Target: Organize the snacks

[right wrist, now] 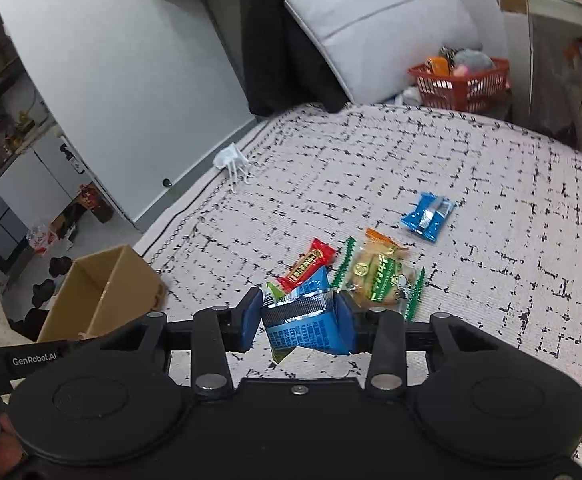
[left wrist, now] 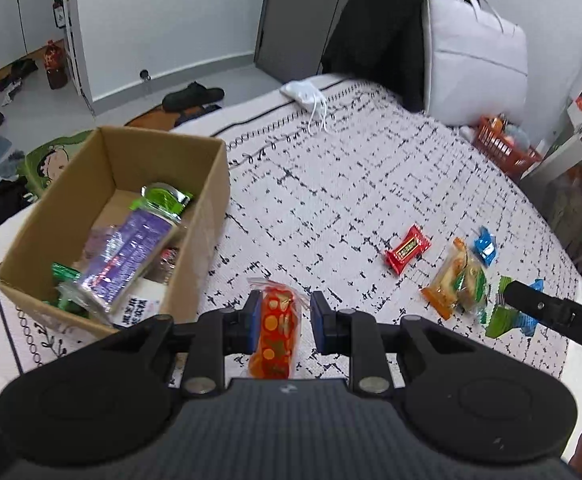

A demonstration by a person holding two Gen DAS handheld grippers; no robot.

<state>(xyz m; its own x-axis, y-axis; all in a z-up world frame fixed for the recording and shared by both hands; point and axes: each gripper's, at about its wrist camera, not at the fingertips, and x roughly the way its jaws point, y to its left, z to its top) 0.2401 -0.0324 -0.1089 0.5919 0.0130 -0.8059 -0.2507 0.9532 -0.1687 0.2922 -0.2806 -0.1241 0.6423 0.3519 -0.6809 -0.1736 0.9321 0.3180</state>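
My left gripper (left wrist: 285,312) is shut on an orange-red dotted snack packet (left wrist: 275,328), held above the bedspread just right of the open cardboard box (left wrist: 215,184). Inside the box lie a purple packet (left wrist: 127,256), a green packet (left wrist: 167,198) and others. My right gripper (right wrist: 299,312) is shut on a blue-and-green snack packet (right wrist: 311,320), lifted off the bed. Beyond it on the bedspread lie a red candy bar (right wrist: 311,266), an orange-and-green pastry packet (right wrist: 379,276) and a blue packet (right wrist: 429,216). The box (right wrist: 103,292) stands to the far left in the right wrist view.
The patterned bedspread (left wrist: 351,184) runs back to a grey bag (left wrist: 475,60) and a black garment (left wrist: 375,28). A white face mask (left wrist: 305,94) lies near the far edge. A red basket (left wrist: 503,146) sits at the back right. Shoes and clutter cover the floor on the left.
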